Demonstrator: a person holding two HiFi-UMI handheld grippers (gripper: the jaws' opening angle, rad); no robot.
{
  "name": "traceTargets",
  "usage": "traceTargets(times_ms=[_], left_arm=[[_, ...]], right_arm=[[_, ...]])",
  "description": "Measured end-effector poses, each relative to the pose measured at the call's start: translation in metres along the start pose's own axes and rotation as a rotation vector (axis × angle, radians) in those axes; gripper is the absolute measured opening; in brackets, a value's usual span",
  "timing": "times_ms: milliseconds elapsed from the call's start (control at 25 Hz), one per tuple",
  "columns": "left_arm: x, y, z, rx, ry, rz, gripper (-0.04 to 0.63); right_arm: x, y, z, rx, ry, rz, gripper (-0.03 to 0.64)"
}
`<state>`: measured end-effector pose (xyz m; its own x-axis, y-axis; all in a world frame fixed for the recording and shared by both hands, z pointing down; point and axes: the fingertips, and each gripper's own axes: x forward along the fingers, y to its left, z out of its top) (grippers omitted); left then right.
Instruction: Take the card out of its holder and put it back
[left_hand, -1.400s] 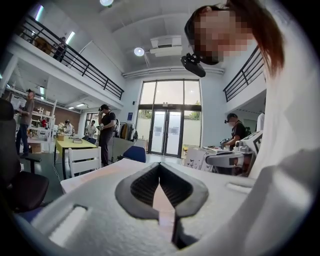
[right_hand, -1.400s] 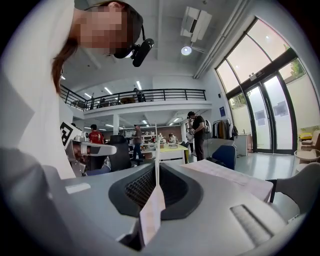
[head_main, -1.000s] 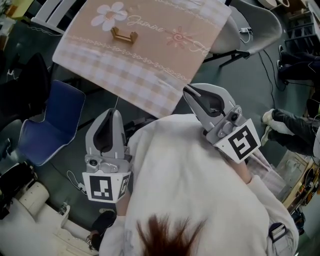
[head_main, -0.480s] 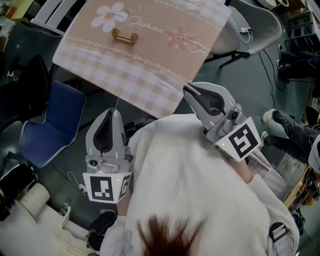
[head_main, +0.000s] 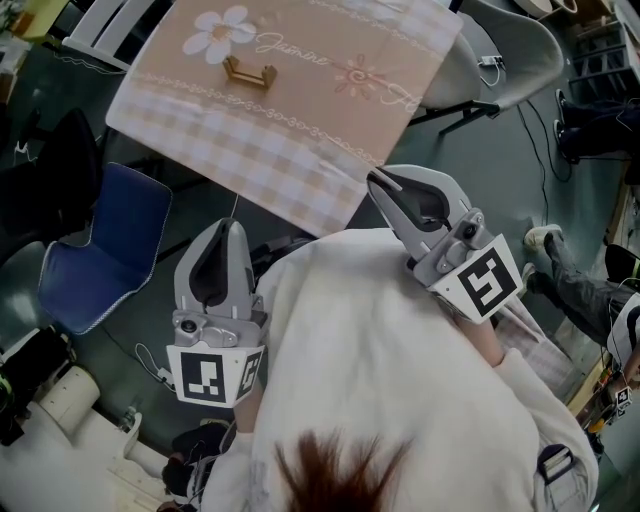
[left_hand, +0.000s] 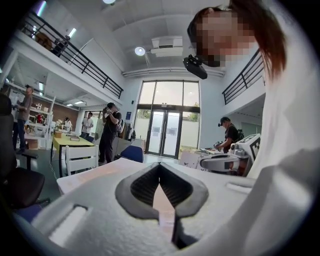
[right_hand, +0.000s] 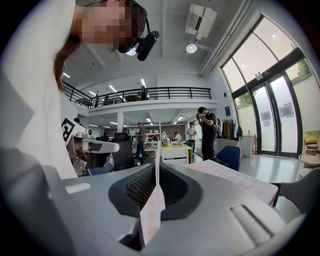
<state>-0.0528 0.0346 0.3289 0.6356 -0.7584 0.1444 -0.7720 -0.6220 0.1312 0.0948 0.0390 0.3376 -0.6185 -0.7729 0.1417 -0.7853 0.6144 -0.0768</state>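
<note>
Sitting toward 11 o'clock in the head view, the small wooden holder (head_main: 248, 72) rests on a pink checked tablecloth (head_main: 300, 130) printed with flowers, which spreads across the top of the picture. Both grippers are held out in front of the person's white top (head_main: 390, 360), well apart from the holder. The left gripper (head_main: 232, 226) lies at 8 o'clock from the centre, its tips pointing to 12 o'clock and ending just short of the cloth's near edge. The right gripper (head_main: 372, 178) lies at 1 o'clock from the centre, its tips pointing to 11 o'clock, just beside the cloth's near corner. A blue chair (head_main: 100, 245) stands at 9 o'clock and a grey chair (head_main: 505, 45) at 1 o'clock.

Seen from the left gripper view, the two jaws meet at their far tips in the middle of the picture, and nothing is gripped there. A pale pink sliver shows through the slot behind the tips; what it is cannot be told. The right gripper appears at 3 o'clock. A white chair (left_hand: 80, 160) stands at 9 o'clock, with several people (left_hand: 110, 132) beyond it.

Seen from the right gripper view, the jaws are closed on the card (right_hand: 152, 210). It stands edge-on between the pads, running from 6 o'clock up past the tips to the centre as a thin pale line. The left gripper shows at 9 o'clock, and the cloth reaches in from 3 o'clock.
</note>
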Motion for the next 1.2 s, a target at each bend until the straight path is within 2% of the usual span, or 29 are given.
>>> traceTargets(times_ms=[120, 360, 600, 840, 1040, 1200], left_arm=[[-0.002, 0.001, 0.000, -0.023, -0.020, 0.003, 0.000], [-0.004, 0.006, -0.008, -0.045, -0.002, 0.022, 0.000], [-0.002, 0.022, -0.008, -0.084, 0.005, 0.040, 0.000], [0.005, 0.054, -0.011, -0.133, 0.027, 0.091, 0.000], [0.015, 0.070, -0.008, -0.141, 0.039, 0.094, 0.000], [0.023, 0.076, -0.005, -0.138, 0.039, 0.091, 0.000]], right_arm=[[-0.001, -0.001, 0.001, -0.002, -0.010, 0.001, 0.018], [-0.001, -0.002, 0.002, 0.036, -0.036, -0.003, 0.018], [0.016, -0.020, 0.017, 0.147, -0.058, 0.006, 0.018], [0.061, -0.054, 0.053, 0.053, -0.064, -0.001, 0.018], [0.100, -0.069, 0.074, 0.004, -0.080, 0.023, 0.018], [0.125, -0.074, 0.077, 0.004, -0.085, 0.045, 0.018]])
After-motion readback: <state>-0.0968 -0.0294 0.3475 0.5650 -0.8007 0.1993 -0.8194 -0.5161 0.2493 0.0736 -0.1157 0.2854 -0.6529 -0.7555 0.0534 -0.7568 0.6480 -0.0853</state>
